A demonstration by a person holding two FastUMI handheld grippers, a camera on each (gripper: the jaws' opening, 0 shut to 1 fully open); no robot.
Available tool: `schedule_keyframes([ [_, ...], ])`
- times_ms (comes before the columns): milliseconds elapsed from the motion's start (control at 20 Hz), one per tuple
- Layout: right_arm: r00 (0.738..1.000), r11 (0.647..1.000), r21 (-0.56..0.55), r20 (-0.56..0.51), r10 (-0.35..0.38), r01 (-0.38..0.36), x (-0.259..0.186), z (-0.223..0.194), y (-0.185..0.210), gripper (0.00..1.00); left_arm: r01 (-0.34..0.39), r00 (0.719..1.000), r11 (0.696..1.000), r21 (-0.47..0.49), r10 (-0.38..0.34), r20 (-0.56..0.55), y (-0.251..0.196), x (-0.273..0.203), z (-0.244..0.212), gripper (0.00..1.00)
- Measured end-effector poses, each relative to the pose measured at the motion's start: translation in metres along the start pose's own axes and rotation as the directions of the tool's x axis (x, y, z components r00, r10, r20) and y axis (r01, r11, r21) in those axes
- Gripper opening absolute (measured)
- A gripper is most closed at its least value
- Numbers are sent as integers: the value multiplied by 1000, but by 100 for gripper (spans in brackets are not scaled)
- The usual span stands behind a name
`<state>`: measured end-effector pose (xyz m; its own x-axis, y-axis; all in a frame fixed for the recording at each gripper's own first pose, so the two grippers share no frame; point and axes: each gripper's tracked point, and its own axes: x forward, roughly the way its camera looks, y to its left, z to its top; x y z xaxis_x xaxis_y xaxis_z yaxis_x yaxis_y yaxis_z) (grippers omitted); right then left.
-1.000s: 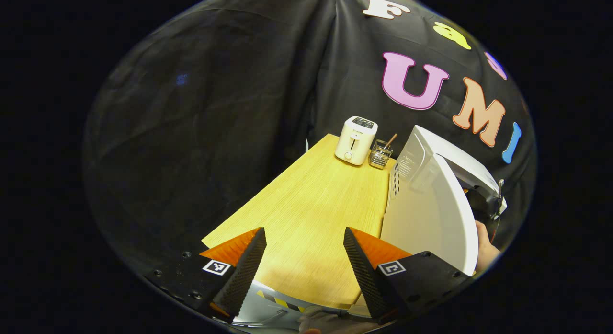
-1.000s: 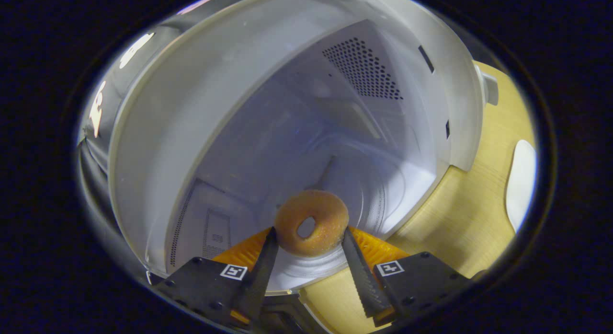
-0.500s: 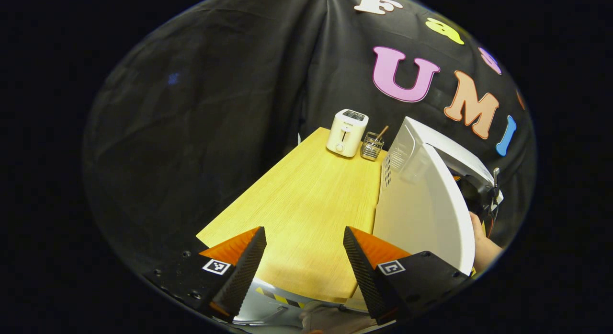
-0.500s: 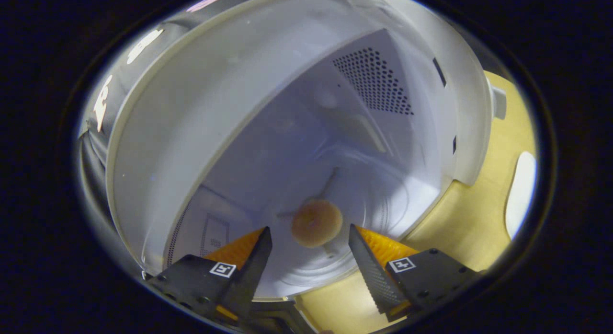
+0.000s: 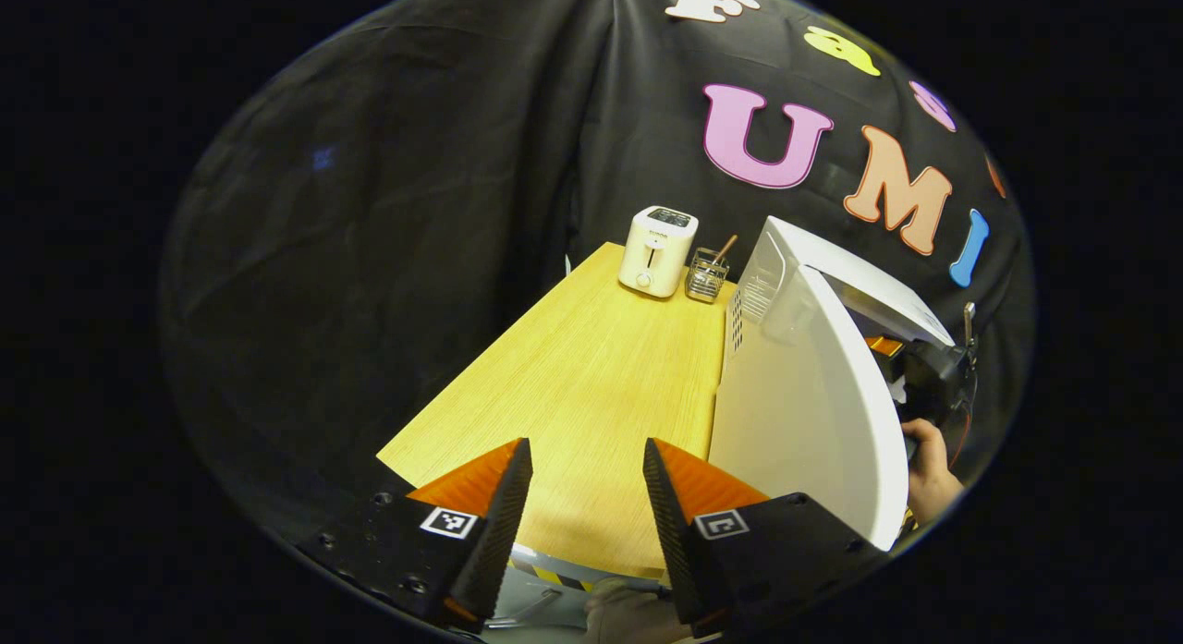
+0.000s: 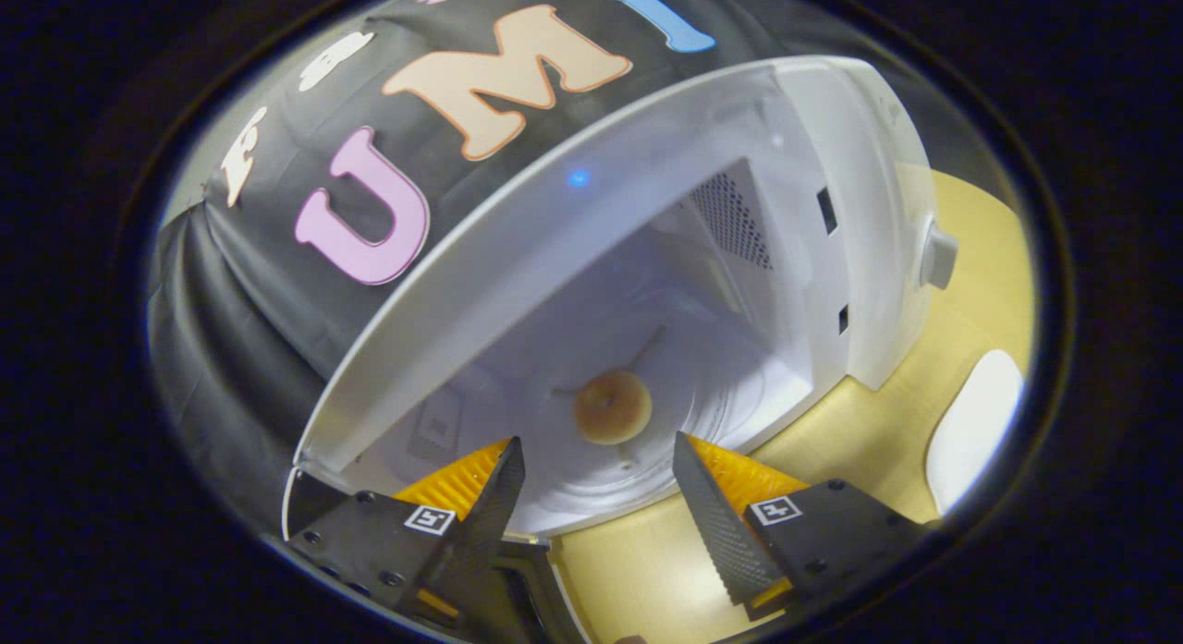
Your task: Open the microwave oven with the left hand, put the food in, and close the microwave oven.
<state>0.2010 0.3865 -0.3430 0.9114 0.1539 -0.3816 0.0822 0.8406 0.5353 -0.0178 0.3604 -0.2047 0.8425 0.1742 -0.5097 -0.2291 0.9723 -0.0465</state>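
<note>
Backed out of the microwave oven (image 6: 832,210), right gripper (image 6: 593,496) gapes empty, doughnut (image 6: 612,407) left on its turntable; left gripper (image 5: 584,505), part-open beside its door (image 5: 813,422), must swing that shut.

Doughnut inside the open microwave

The doughnut (image 6: 612,407) lies on the microwave (image 6: 832,210) floor, beyond the spread, empty right claw (image 6: 591,505).
</note>
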Motion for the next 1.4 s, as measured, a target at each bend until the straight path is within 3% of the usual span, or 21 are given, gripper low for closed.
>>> schedule_keyframes([
  [50, 1000, 1000, -17, 2, 12, -12, -10, 2, 0, 99, -1, 1000, 1000, 6, 1, -7, -1, 0, -1, 64],
  [150, 1000, 998, -60, 11, 28, -28, -30, 7, -5, 99, -6, 1000, 1000, 19, 6, -21, -2, -1, -3, 37],
  [200, 999, 996, -82, 15, 31, -29, -40, 10, -9, 99, -4, 1000, 1000, 25, 5, -23, -3, -1, -5, 38],
  [250, 999, 994, -101, 19, 34, -32, -51, 13, -13, 90, -4, 1000, 1000, 31, 5, -23, -6, 0, -4, 18],
  [300, 999, 993, -115, 24, 36, -33, -60, 16, -16, 90, -13, 999, 999, 40, 15, -30, -3, -1, -6, 18],
  [350, 999, 991, -127, 28, 35, -31, -69, 20, -21, 90, -24, 999, 998, 54, 26, -35, -1, 0, -9, 7],
  [450, 999, 988, -154, 38, 29, -23, -86, 29, -30, 90, -34, 998, 996, 81, 37, -40, 0, -1, -11, 1],
  [850, 991, 963, -269, 128, 41, -5, -151, 86, -42, 90, 17, 997, 988, 152, -6, -79, -13, -8, -31, 1],
  [900, 991, 965, -263, 130, 40, -5, -159, 90, -46, 99, 25, 996, 988, 153, -11, -90, -16, -10, -36, 1],
  [1000, 988, 970, -243, 150, 31, 7, -174, 106, -53, 99, 39, 994, 987, 156, -23, -103, -22, -11, -41, 0],
  [1050, 986, 970, -241, 166, 23, 18, -179, 116, -55, 90, 47, 994, 986, 159, -30, -108, -24, -11, -44, 0],
  [1400, 975, 957, -282, 221, -8, 71, -220, 144, -77, 90, 87, 988, 980, 179, -62, -139, -46, -13, -55, 1],
])
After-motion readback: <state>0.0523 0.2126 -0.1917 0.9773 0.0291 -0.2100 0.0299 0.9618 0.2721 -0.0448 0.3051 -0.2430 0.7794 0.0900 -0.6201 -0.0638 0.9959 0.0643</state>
